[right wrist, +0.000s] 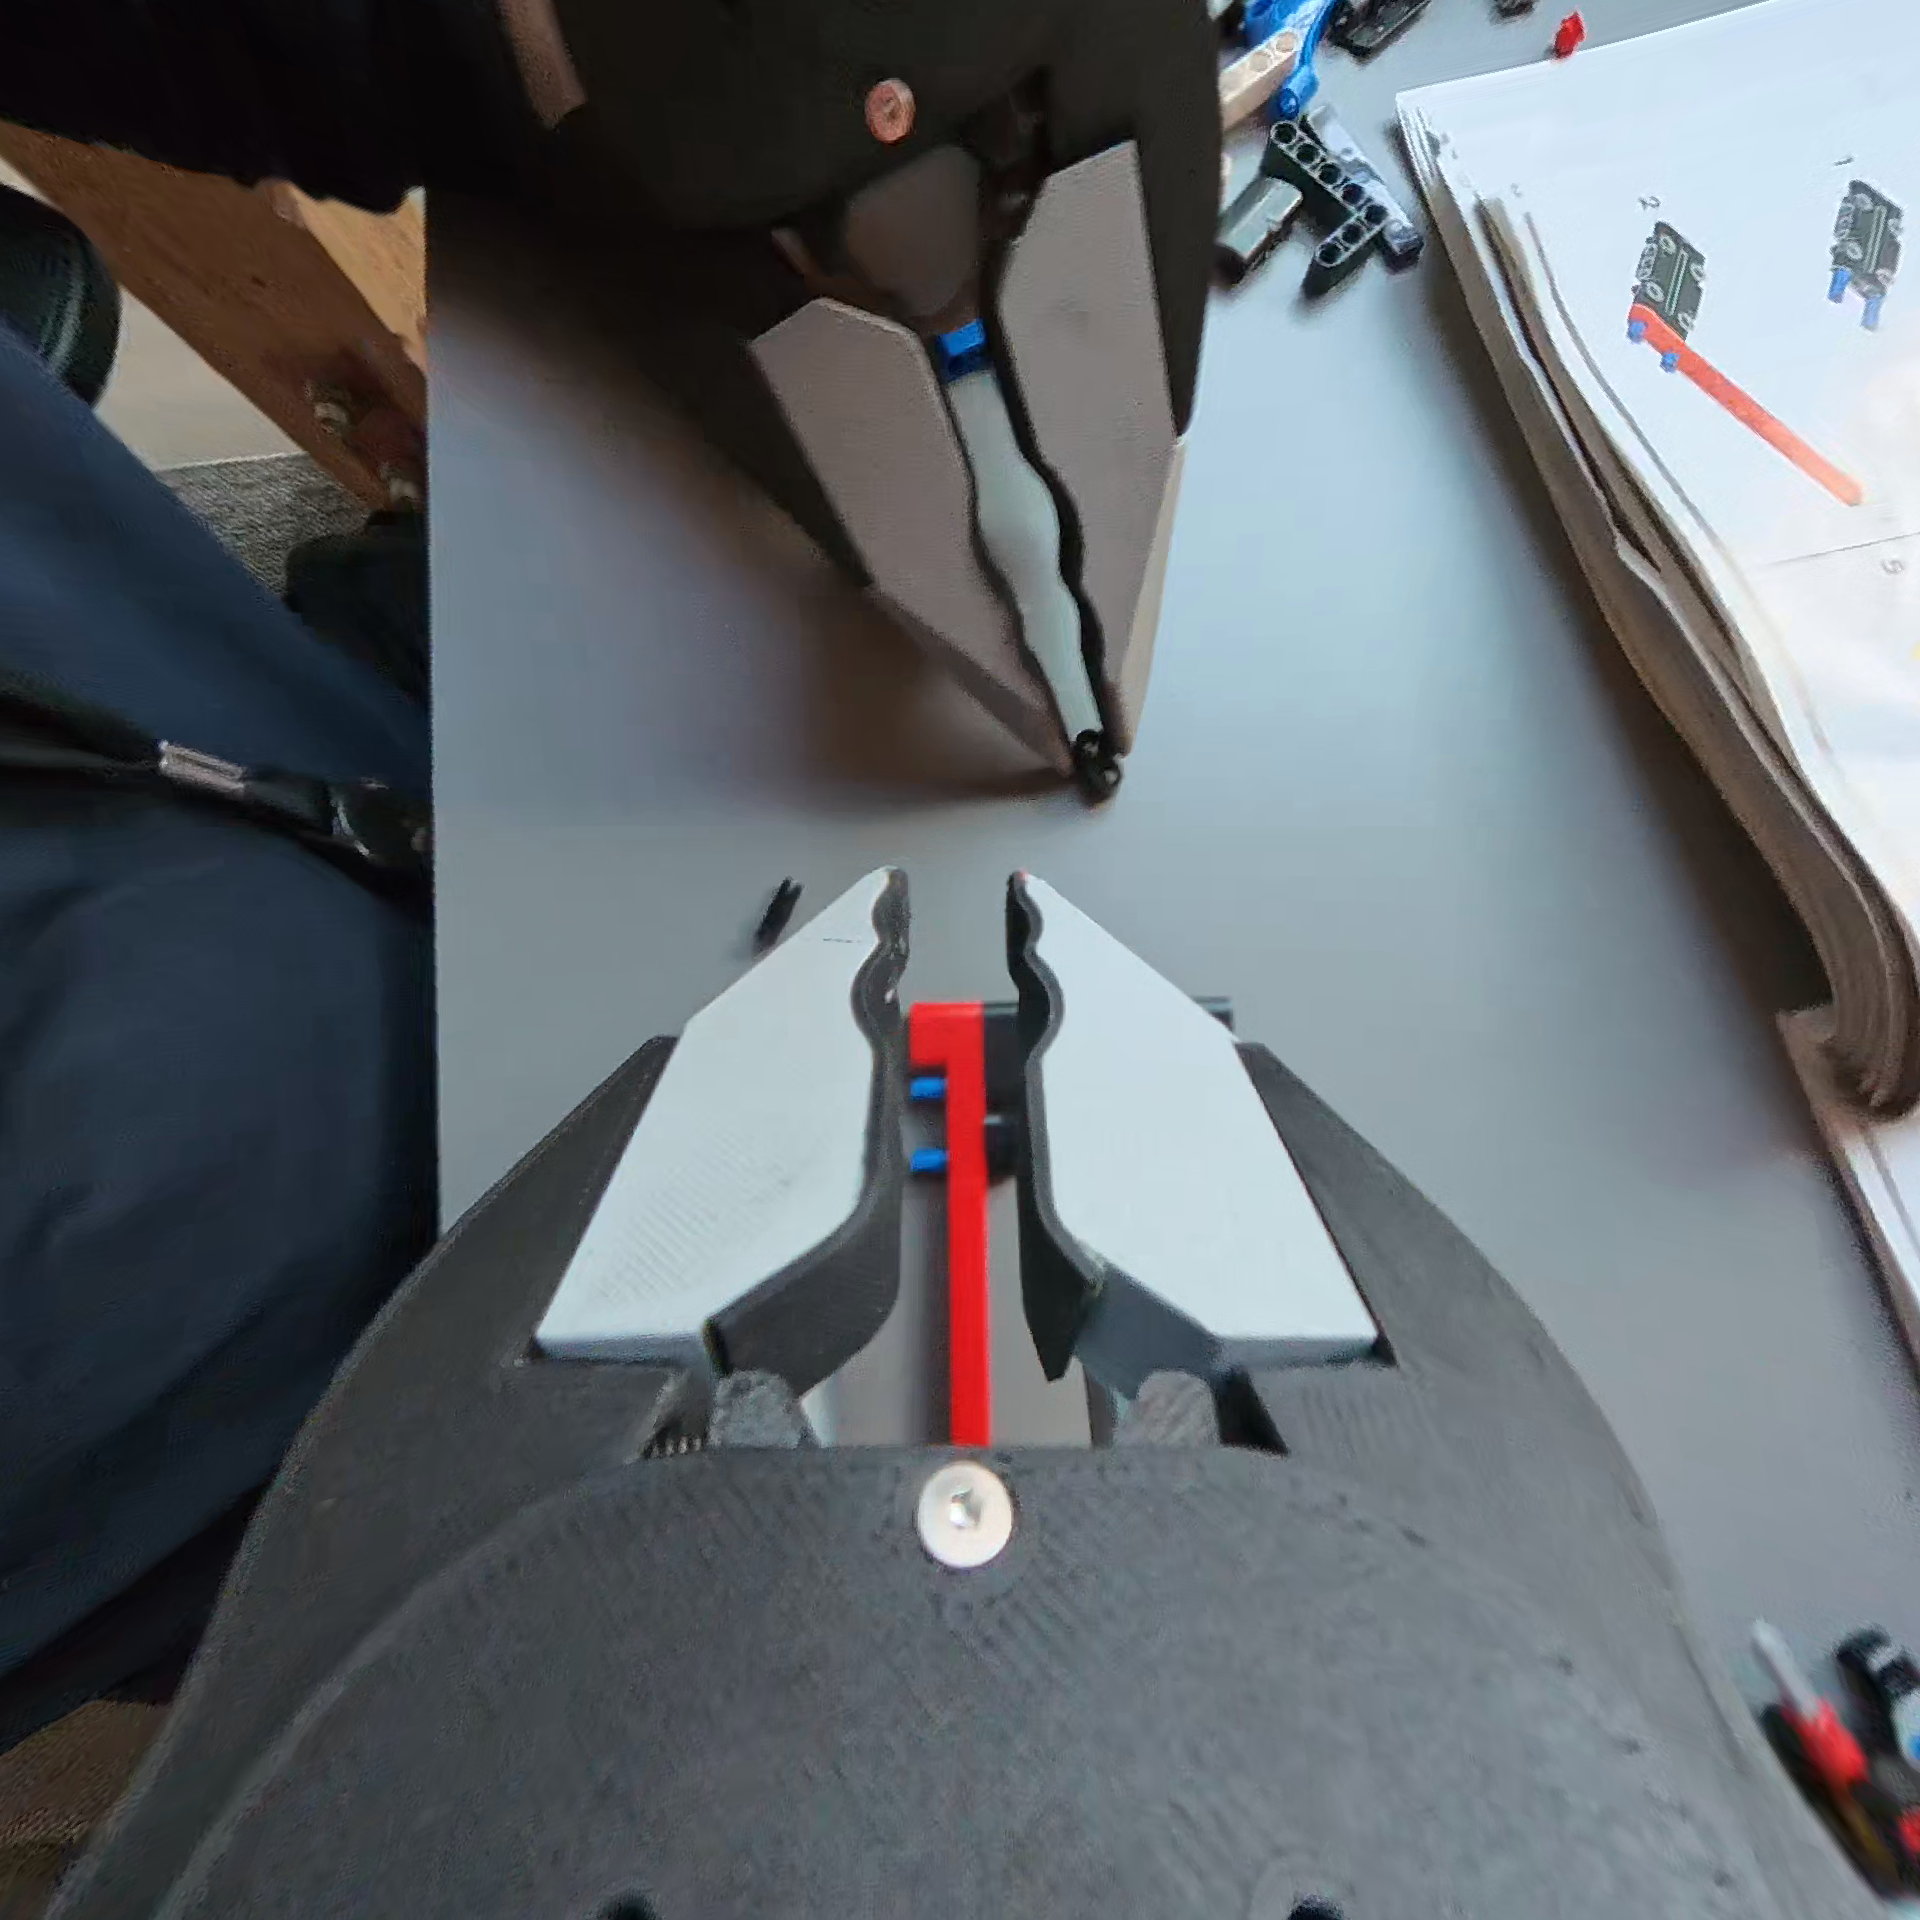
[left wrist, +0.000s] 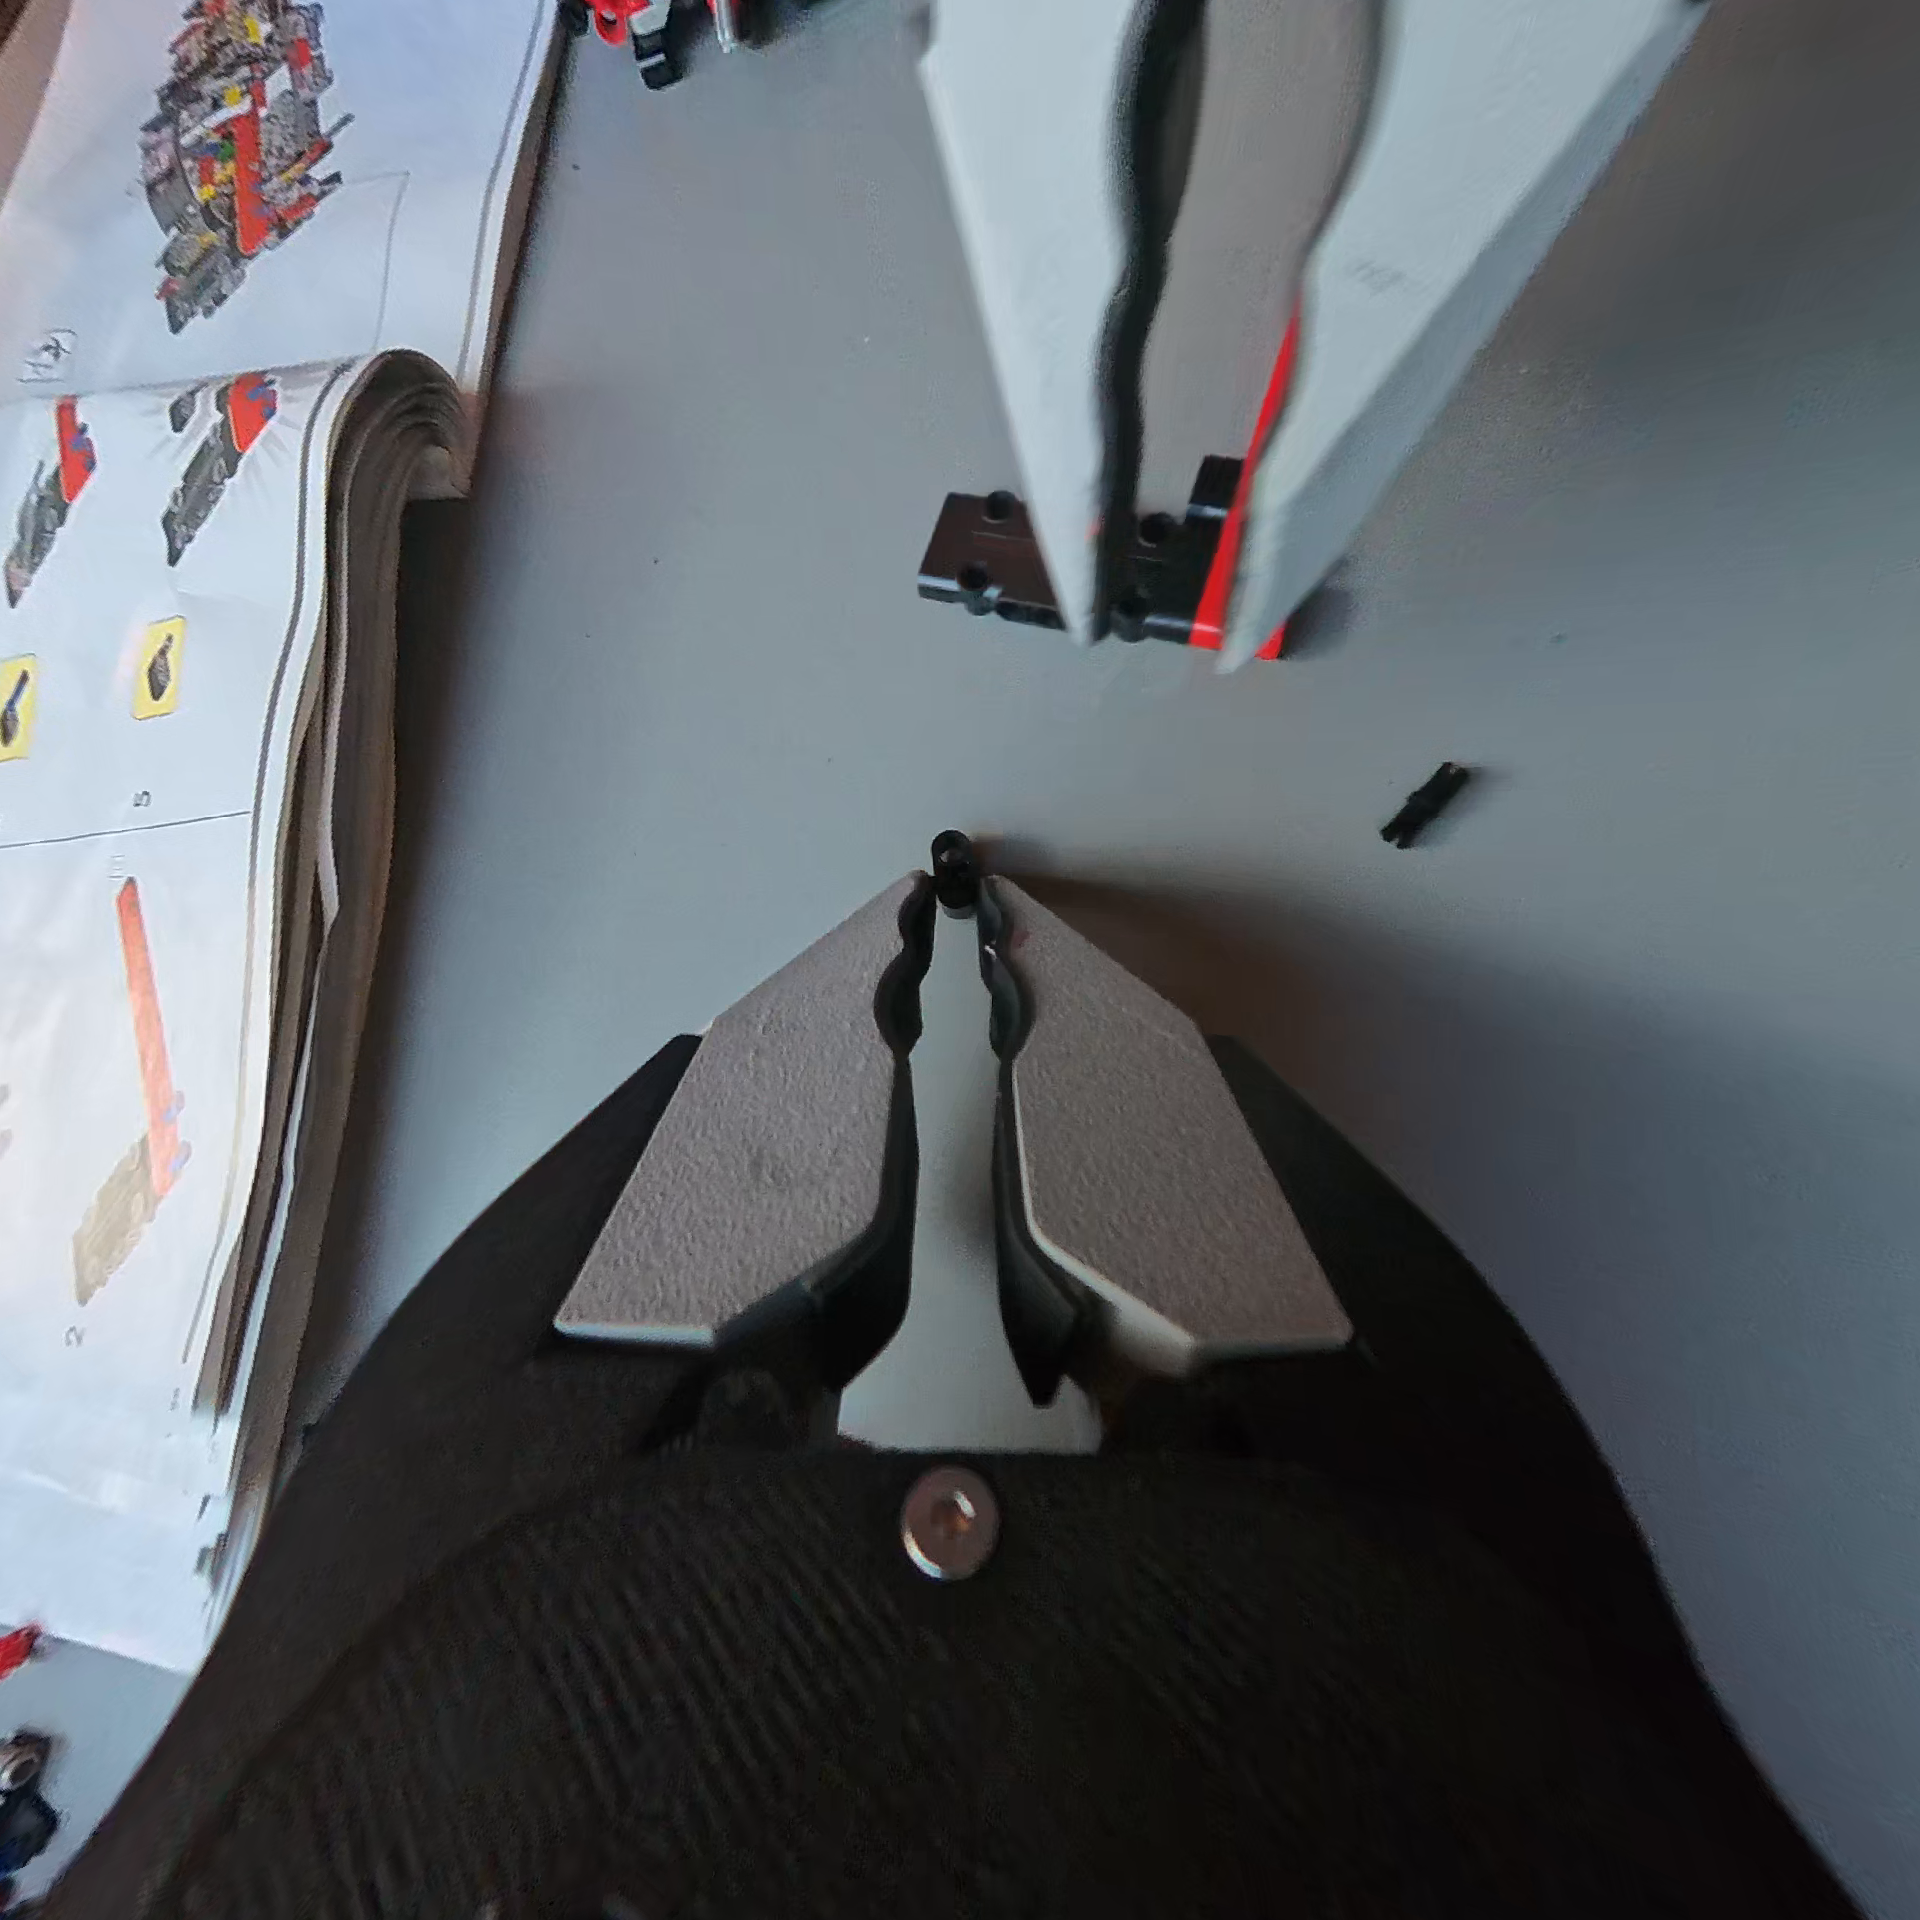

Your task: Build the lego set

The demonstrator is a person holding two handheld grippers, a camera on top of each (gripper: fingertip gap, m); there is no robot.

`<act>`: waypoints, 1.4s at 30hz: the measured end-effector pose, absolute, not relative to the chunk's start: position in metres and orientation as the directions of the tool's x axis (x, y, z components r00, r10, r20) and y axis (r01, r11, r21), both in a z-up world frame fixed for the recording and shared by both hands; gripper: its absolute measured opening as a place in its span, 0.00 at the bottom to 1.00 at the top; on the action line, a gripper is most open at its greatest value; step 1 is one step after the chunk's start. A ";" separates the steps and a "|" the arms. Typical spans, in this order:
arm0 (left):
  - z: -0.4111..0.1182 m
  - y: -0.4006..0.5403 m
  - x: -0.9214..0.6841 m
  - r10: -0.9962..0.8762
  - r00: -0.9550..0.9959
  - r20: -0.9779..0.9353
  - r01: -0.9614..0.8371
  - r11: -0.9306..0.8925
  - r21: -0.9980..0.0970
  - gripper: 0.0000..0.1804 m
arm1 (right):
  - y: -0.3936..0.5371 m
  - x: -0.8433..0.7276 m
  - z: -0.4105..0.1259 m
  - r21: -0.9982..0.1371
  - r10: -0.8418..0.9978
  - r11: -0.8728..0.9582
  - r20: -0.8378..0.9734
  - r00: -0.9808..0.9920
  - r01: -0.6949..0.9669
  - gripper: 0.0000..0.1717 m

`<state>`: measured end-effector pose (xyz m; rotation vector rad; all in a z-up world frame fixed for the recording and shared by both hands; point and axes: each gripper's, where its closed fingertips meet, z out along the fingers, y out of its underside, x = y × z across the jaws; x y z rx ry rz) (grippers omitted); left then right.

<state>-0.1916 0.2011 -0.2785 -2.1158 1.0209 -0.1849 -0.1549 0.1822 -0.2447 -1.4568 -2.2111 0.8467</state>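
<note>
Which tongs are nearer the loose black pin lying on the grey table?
Right. The loose black pin lies just beside the left fingertip of the right tongs. The left tongs, gripping another small black pin, sit farther off across the table.

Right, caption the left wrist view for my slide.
Left hand-held gripper pinching a small black pin above the grey table, open instruction booklet alongside.

Soft daylight, motion blur, fisheye edges
</note>
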 end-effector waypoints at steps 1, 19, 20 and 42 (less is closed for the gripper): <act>-0.278 0.201 -0.192 -0.719 0.665 -0.201 -0.617 -0.377 -0.690 0.03 | 0.179 -0.148 -0.243 -0.656 0.921 0.289 -0.009 -0.390 0.698 0.11; -0.270 0.190 -0.192 -0.747 0.658 -0.097 -0.556 -0.395 -0.732 0.08 | 0.145 -0.137 -0.280 -0.662 0.958 0.228 0.024 -0.284 0.714 0.01; -0.271 0.189 -0.191 -0.753 0.653 -0.081 -0.553 -0.401 -0.730 0.08 | 0.146 -0.137 -0.280 -0.665 0.960 0.217 0.013 -0.280 0.715 0.01; -0.279 0.188 -0.187 -0.758 0.649 -0.063 -0.583 -0.443 -0.681 0.06 | 0.168 -0.148 -0.272 -0.736 0.979 0.101 -0.047 -0.199 0.669 0.01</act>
